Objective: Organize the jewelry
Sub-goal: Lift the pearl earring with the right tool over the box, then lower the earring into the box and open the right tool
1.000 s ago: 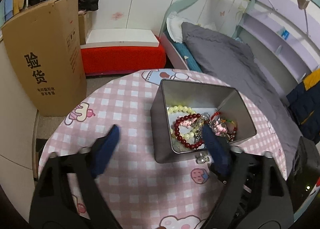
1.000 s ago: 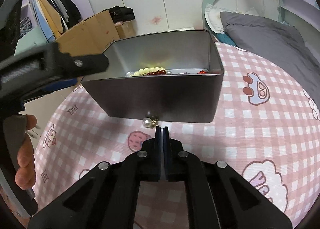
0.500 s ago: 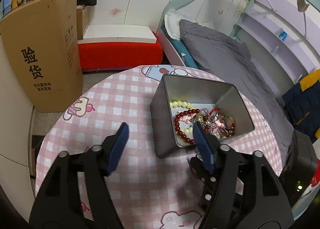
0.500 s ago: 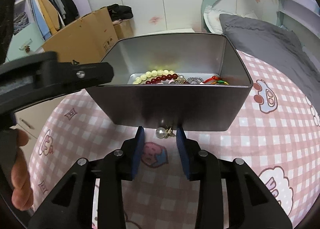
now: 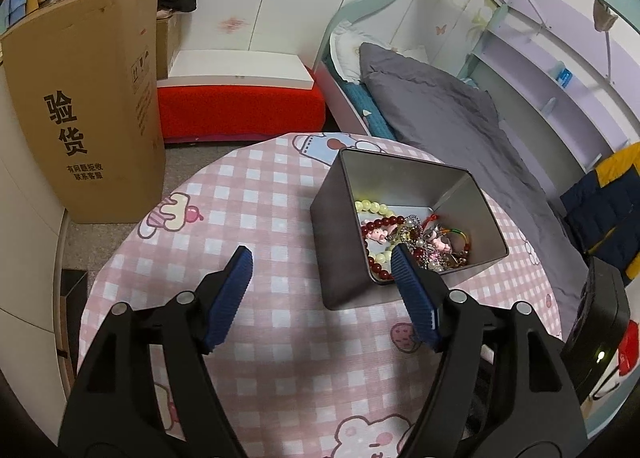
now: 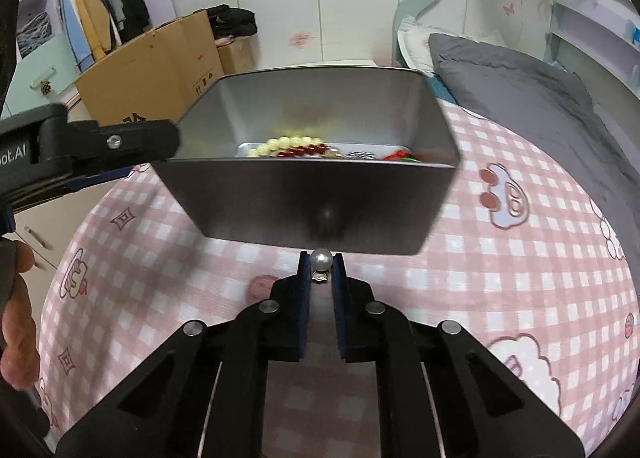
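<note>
A silver metal tin (image 5: 340,234) stands on the pink checked round table (image 5: 280,338) and holds bead bracelets (image 5: 380,224) and other jewelry. My left gripper (image 5: 322,270) is open and empty, hovering above the tin's near corner. In the right wrist view the tin (image 6: 312,202) is just ahead. A pearl earring (image 6: 321,260) lies on the table against the tin's near wall, between the fingertips of my right gripper (image 6: 321,264). The jaws stand close on either side of the pearl, slightly apart.
A tall cardboard box (image 5: 92,118) stands on the floor left of the table. A bed with a grey duvet (image 5: 440,118) lies to the right. A black device (image 5: 600,326) sits at the table's right edge. The left gripper's arm (image 6: 80,146) shows at left.
My right gripper opened, moved forward and narrowed around the pearl earring. My left gripper rose and pulled back from the tin, still open.
</note>
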`<state>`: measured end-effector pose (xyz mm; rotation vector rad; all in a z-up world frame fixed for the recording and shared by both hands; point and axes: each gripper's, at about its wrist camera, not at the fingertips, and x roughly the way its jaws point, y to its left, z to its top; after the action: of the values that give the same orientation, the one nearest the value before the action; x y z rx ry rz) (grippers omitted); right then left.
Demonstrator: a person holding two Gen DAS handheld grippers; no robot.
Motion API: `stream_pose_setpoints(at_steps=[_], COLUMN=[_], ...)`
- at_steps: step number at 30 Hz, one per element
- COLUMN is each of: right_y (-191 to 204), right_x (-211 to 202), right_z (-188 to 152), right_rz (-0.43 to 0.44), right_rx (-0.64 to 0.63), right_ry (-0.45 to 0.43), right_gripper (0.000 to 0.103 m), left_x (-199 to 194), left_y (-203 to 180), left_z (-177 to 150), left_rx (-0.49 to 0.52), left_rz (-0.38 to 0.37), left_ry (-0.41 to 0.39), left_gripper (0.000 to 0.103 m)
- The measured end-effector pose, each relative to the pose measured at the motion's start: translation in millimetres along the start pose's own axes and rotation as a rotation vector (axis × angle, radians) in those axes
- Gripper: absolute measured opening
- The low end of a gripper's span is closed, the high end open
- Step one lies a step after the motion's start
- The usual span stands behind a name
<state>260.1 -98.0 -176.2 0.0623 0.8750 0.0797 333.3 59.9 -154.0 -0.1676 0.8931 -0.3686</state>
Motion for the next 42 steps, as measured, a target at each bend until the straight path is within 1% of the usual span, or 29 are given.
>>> stream_pose_setpoints(at_steps=[10,13,19,20,21,23,24,26,27,29,32,36,42], right_y=[-28.6,-36.7,-54.3,-57.0,-58.5,-62.2,-63.1,-62.4,-62.3,-62.4,-58.6,-47.6,-33.5], right_x=[-9.9,-13.8,-29.8,-34.1,-36.7,-44.7,-48.1,-52.7,-55.2,-59.3,-63.5,-62.0,-54.9], right_z=[-3.0,-2.4,0.9,2.6,4.3,8.5,10.6,14.7,17.0,21.4,29.4,41.9,54.4], right_rz=[-0.011,-0.002,0.023,0.025,0.025,0.025,0.026,0.025,0.028,0.031,0.046,0.075,0.112], right_rx=[0.036,0.05,0.082,0.085,0.086,0.087,0.088,0.087,0.087,0.083,0.073,0.048,0.003], right_ry=[-0.004,-0.012,-0.048,-0.058,-0.068,-0.092,-0.104,-0.124,-0.135,-0.151,-0.178,-0.198,-0.204], right_gripper=[0.009,0.009,0.009,0.009,0.009,0.009,0.009,0.009,0.009,0.009,0.009,0.009,0.009], left_x=[0.8,0.4,0.4,0.3,0.3,0.5,0.8,0.7,0.3,0.0,0.0,0.4,0.8], left_y=[-3.8,-5.7,-6.5,-7.7,-8.2,-10.2,-11.9,-14.6,-16.8,-19.3,-22.6,-24.7,-25.9], left_z=[0.2,-0.5,1.2,1.2,1.1,1.5,1.9,1.9,1.8,1.9,2.3,2.5,1.9], left_rx=[0.011,0.02,0.03,0.034,0.035,0.037,0.042,0.05,0.059,0.066,0.08,0.086,0.104], left_rz=[0.013,0.032,0.038,0.04,0.036,0.022,0.016,0.006,0.0,-0.01,-0.014,-0.006,0.006], left_ry=[-0.003,-0.01,-0.01,-0.013,-0.014,-0.011,-0.01,-0.01,-0.013,-0.014,-0.015,-0.011,-0.004], left_gripper=[0.071,0.071,0.07,0.061,0.057,0.041,0.038,0.027,0.025,0.016,0.011,0.011,0.01])
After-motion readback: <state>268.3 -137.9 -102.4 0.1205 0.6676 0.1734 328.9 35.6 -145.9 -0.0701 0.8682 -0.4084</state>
